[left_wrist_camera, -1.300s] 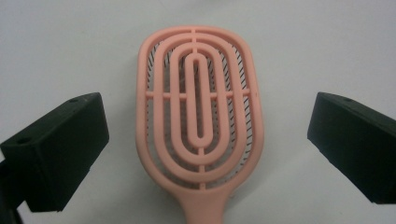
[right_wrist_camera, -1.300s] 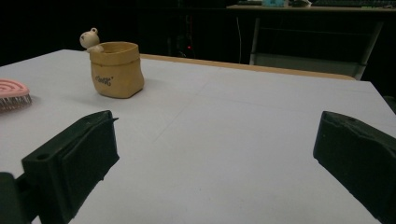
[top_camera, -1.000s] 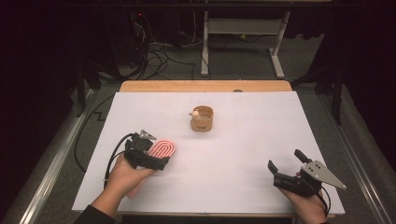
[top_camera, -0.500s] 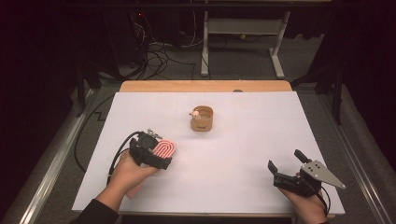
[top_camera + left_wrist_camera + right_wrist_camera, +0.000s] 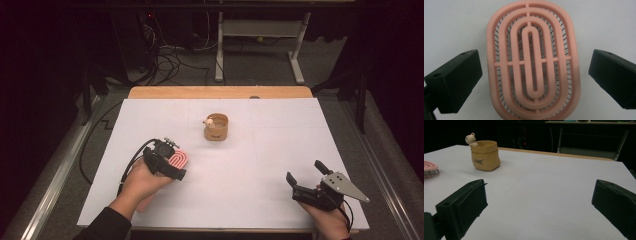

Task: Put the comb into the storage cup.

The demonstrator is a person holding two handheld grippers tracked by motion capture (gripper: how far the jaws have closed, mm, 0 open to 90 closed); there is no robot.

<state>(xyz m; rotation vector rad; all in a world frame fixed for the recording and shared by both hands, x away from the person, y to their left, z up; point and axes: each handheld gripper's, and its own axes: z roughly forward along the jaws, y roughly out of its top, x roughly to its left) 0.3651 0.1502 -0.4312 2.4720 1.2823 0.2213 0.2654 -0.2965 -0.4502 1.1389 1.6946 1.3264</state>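
Pink brush [image 5: 532, 60] flat, bristles down, long axis between wide left gripper [image 5: 534, 75] jaws.

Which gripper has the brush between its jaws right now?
The left gripper: its open jaws straddle the pink brush without touching it. The right gripper is open too, with bare table between its jaws.
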